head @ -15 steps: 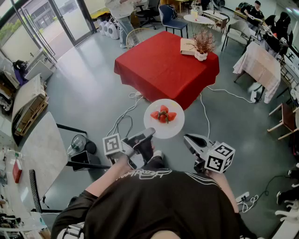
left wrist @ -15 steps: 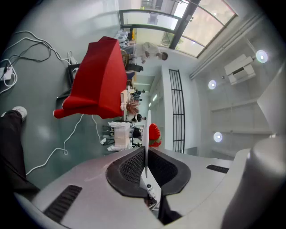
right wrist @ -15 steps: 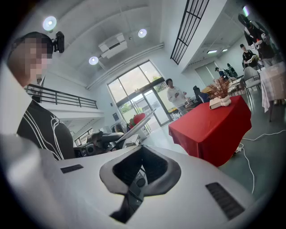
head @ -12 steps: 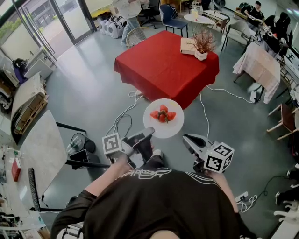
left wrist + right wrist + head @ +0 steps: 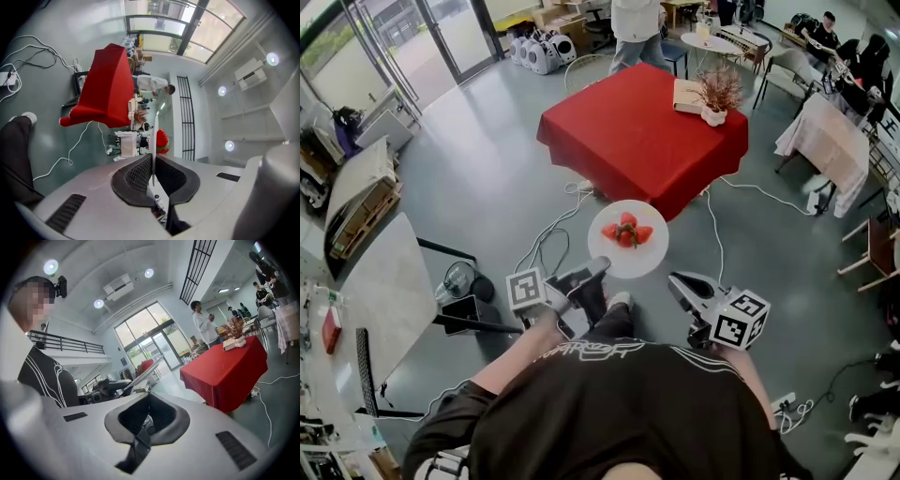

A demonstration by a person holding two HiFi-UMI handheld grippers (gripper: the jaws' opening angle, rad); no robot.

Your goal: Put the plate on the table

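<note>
A white plate [image 5: 630,251] with several strawberries [image 5: 626,231] hangs level in the air over the grey floor. My left gripper [image 5: 598,271] is shut on its near left rim. In the left gripper view the plate [image 5: 154,136] shows edge-on between the dark pads [image 5: 138,174], a strawberry [image 5: 162,140] beside it. My right gripper [image 5: 680,282] floats just right of the plate, shut and empty, not touching it. The right gripper view shows the plate [image 5: 151,371] off to its left. The table with the red cloth [image 5: 637,131] stands ahead, beyond the plate.
A potted dry plant [image 5: 719,97] and a flat box [image 5: 686,95] sit on the table's far right corner. A person [image 5: 636,28] stands behind the table. Cables [image 5: 551,234] trail on the floor. A white counter [image 5: 384,300] and a floor fan [image 5: 457,283] are at left, chairs at right.
The person beyond the red table has walked to the right. The view has shifted a little toward the table. Plate and both grippers keep their places relative to me.
</note>
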